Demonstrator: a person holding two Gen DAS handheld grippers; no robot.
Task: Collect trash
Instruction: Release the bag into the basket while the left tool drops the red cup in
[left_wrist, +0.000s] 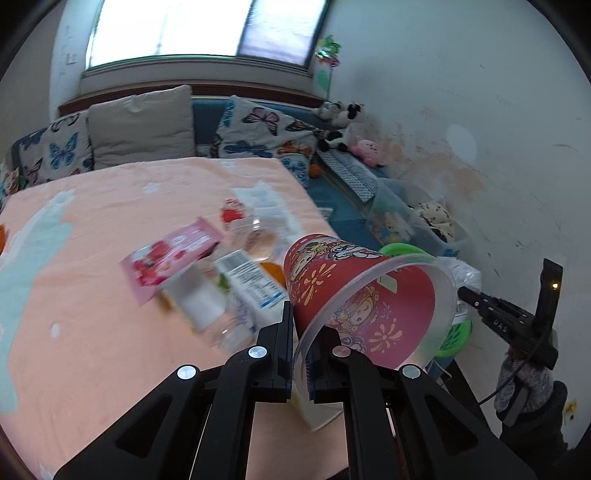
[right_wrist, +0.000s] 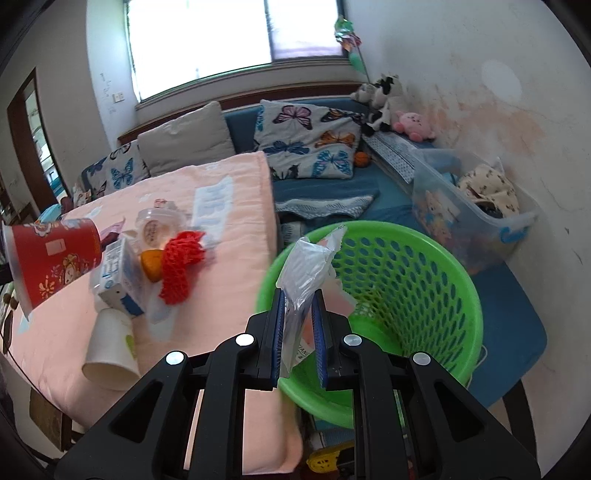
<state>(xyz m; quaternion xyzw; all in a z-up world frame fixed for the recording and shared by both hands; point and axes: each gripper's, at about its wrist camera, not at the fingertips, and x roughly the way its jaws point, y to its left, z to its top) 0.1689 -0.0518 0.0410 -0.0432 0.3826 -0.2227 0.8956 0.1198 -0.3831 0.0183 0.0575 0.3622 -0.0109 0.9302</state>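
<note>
Tongs differ by view: our left gripper (left_wrist: 301, 354) pinches the red cup's (left_wrist: 354, 291) rim; only our right gripper (right_wrist: 298, 325) shows the clamped, probably plastic wrapper (right_wrist: 304, 273) above the green basket (right_wrist: 424, 266).

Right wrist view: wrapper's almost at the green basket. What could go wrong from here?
The crinkled plastic wrapper hangs over the green basket's near rim, not its middle; dropped now, it might fall outside. The left gripper pinches only the red cup's thin rim, so the tilted cup could slip out.
</note>
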